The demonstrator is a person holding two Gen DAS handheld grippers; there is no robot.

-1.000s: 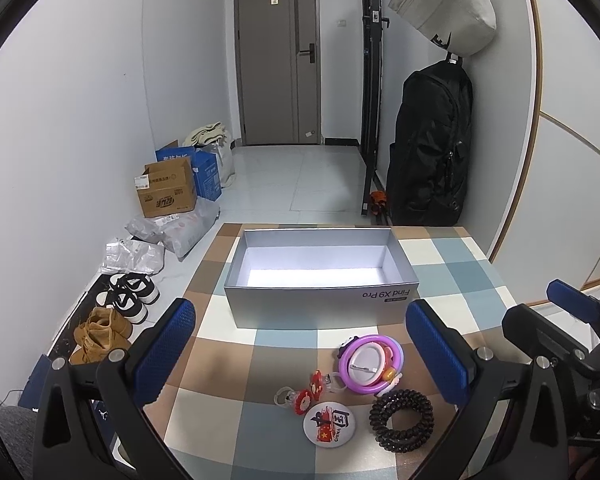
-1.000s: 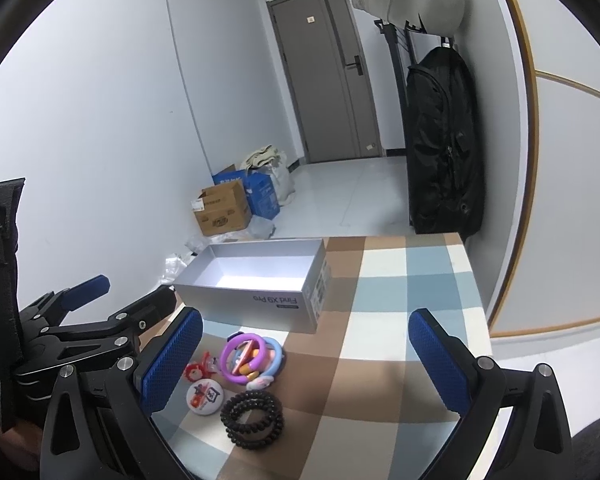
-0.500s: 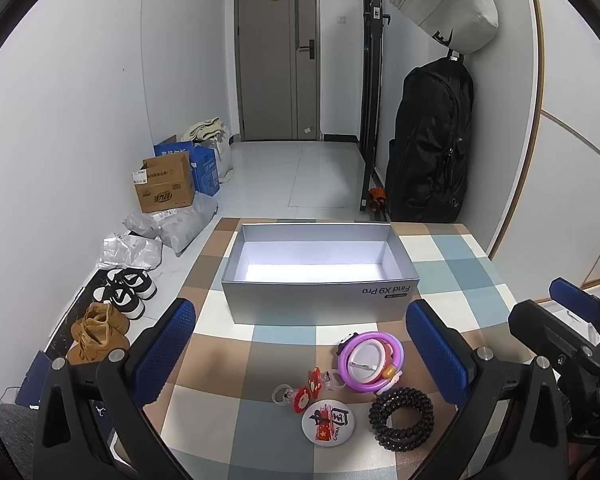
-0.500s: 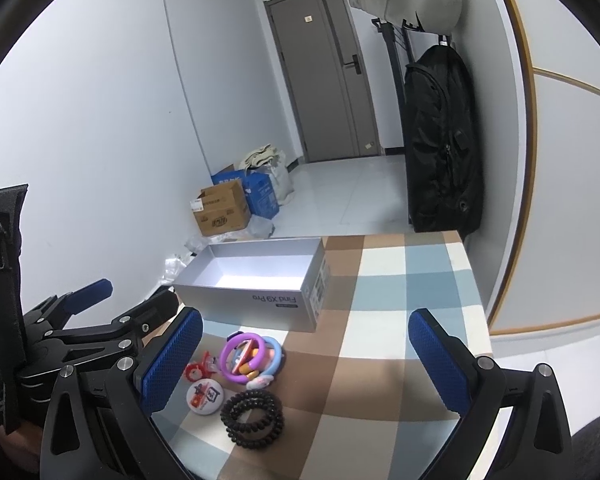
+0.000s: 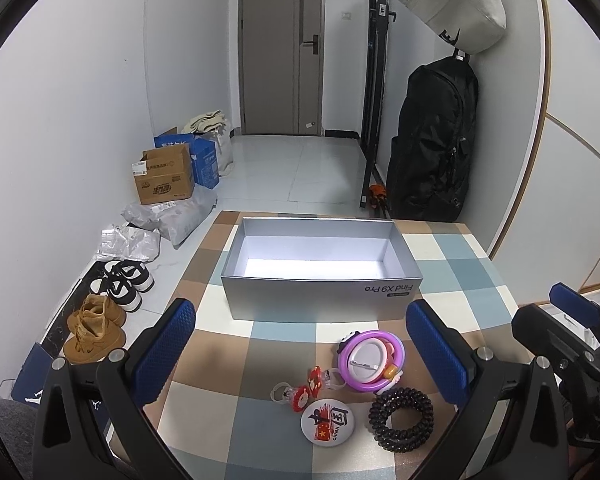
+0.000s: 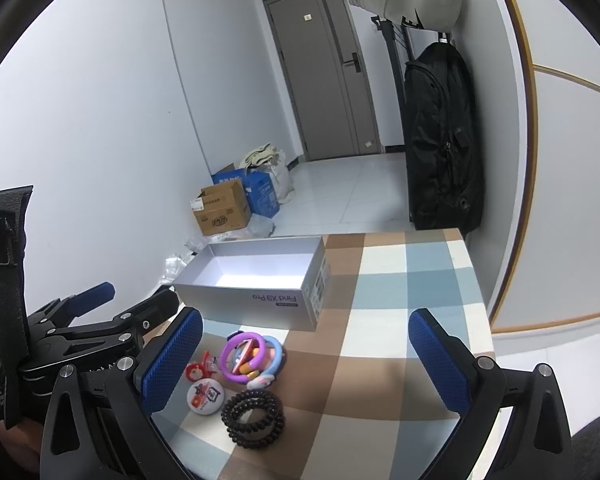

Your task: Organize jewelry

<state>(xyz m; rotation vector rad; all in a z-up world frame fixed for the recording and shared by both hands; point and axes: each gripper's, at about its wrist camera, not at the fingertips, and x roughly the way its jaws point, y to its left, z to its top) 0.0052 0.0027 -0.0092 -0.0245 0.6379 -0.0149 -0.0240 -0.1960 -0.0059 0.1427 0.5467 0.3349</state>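
Observation:
An empty silver box [image 5: 320, 276] [image 6: 252, 284] stands open on the checked tablecloth. In front of it lie a stack of purple, blue and pink bangles [image 5: 372, 360] [image 6: 250, 356], a black bead bracelet [image 5: 401, 413] [image 6: 254, 418], a round white badge [image 5: 328, 420] [image 6: 205, 396] and small red charms [image 5: 306, 388] [image 6: 196, 369]. My left gripper [image 5: 302, 352] is open and empty, held above the jewelry. My right gripper [image 6: 304, 360] is open and empty, to the right of the pile.
The table [image 6: 412, 300] ends near a wall on the right. A black backpack [image 5: 432, 144] hangs beyond the far edge. Shoes [image 5: 96, 328], bags and cardboard boxes [image 5: 164, 176] lie on the floor to the left.
Both grippers have drifted slightly; the left view has pulled back and up a little. Nothing on the table has moved.

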